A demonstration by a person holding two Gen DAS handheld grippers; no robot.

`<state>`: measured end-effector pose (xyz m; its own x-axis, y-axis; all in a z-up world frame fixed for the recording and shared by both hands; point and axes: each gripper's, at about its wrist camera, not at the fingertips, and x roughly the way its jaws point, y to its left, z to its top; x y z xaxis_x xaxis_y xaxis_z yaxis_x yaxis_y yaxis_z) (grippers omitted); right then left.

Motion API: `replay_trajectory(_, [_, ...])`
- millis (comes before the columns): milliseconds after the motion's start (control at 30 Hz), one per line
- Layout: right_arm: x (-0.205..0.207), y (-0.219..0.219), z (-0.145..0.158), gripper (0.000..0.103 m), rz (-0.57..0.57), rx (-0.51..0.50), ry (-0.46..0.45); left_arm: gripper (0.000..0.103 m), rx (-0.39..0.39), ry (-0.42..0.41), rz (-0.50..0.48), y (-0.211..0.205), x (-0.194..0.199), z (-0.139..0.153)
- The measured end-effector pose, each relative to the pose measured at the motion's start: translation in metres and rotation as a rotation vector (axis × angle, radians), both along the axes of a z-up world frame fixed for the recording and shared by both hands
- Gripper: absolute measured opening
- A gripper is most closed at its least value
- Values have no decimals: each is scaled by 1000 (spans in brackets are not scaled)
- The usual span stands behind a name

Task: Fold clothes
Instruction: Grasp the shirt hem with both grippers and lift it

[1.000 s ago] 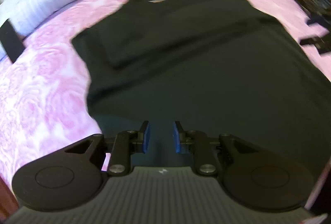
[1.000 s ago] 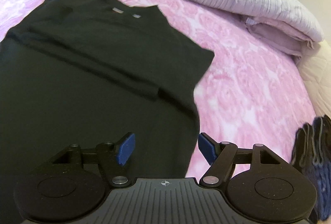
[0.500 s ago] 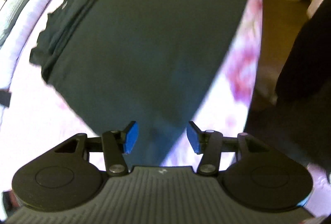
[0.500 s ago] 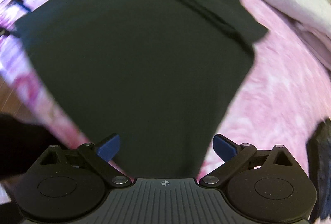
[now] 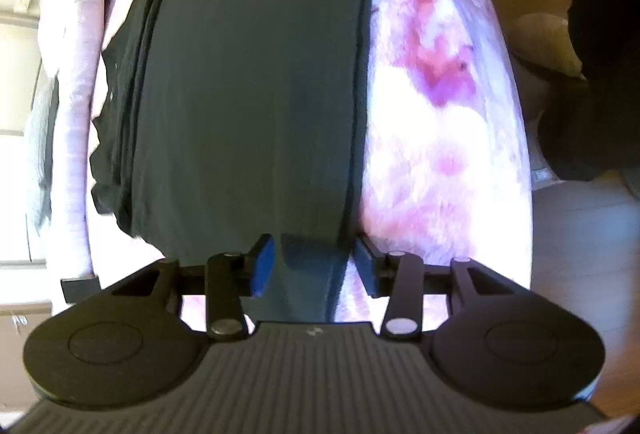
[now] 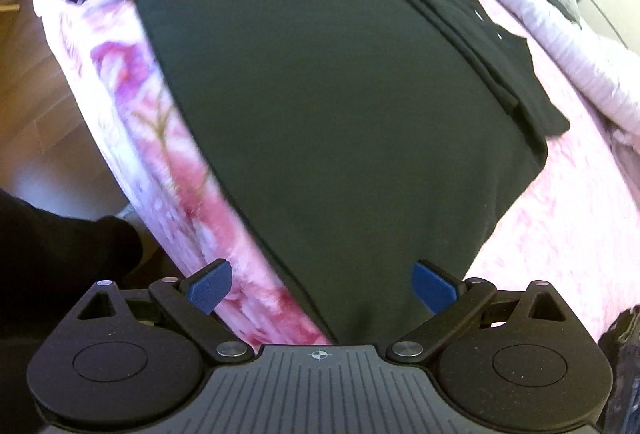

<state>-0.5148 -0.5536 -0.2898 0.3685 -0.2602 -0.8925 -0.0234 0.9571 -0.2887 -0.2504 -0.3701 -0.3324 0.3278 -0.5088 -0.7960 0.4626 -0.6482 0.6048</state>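
A black T-shirt [image 6: 340, 105] lies flat on the pink floral bedspread [image 6: 560, 234], sleeves folded in, its hem along the bed's near edge. My right gripper [image 6: 322, 286] hangs just above one hem corner, open wide, and the corner lies between the blue pads [image 6: 210, 286] without touching them. My left gripper [image 5: 314, 266] is at the other hem corner of the T-shirt [image 5: 248, 93]. Its jaws are closing with a fold of the hem standing between them. A small gap still shows beside the pads [image 5: 262, 266], so the gripper is open.
A pale ribbed quilt [image 6: 580, 45] is bunched along the bed's far side. Wooden floor [image 6: 48, 105] drops away past the bed's edge. A person's dark clothing [image 6: 48, 254] stands close by the bed. A dark pile of clothes [image 6: 624, 354] sits at the right.
Both grippers swung from the shirt's body to its hem corners at the bed edge, rolling and sinking. The right jaws widened; the left jaws opened, then narrowed a little.
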Motion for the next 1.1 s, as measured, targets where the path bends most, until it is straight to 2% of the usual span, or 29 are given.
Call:
replay_trajectory(33, [-1,2,-3,99,4,-20,-4,39,-13,1,19,-2,3,0])
replay_trajectory(67, [-2,4,-5,99,7,-42,-9,31,-27,1,39,-3,6,-1])
replay_trajectory(100, [-3,5,-8,99,0,-66,-10,11,-39,-11,69,-6,8,-2])
replay_trajectory(133, [-4,5,-10,99,-8,-89,-10,8,-51,-27,100,-8,12,-4])
replay_trajectory(233, [-7,10,-13,99,0,-127,-23,8,-62,5,121,-8,14,-3])
replay_trajectory(333, [-7,25,-12,99,83,-172,-82,8,-64,48,151,-12,20,-1])
replay_trajectory(533, [19,48,-21,99,158,-167,-139,8,-71,185,264,-22,34,17])
replay_trajectory(633, [24,46,-35,99,155,-234,-112,8,-67,197,257,-29,38,18])
replay_trajectory(900, [-21,17,-55,95,224,-448,-40,8,-78,173,215,-25,38,9])
replay_trajectory(967, [-28,16,-58,87,273,-469,-35,8,-77,167,211,-27,38,8])
replay_trajectory(1000, [-29,17,-58,77,296,-466,-32,7,-76,165,211,-28,38,8])
replay_trajectory(1067, [-31,19,-56,48,316,-456,-25,7,-75,163,210,-29,39,11])
replay_trajectory(1100, [-30,18,-53,25,306,-448,-21,6,-74,162,208,-29,39,13])
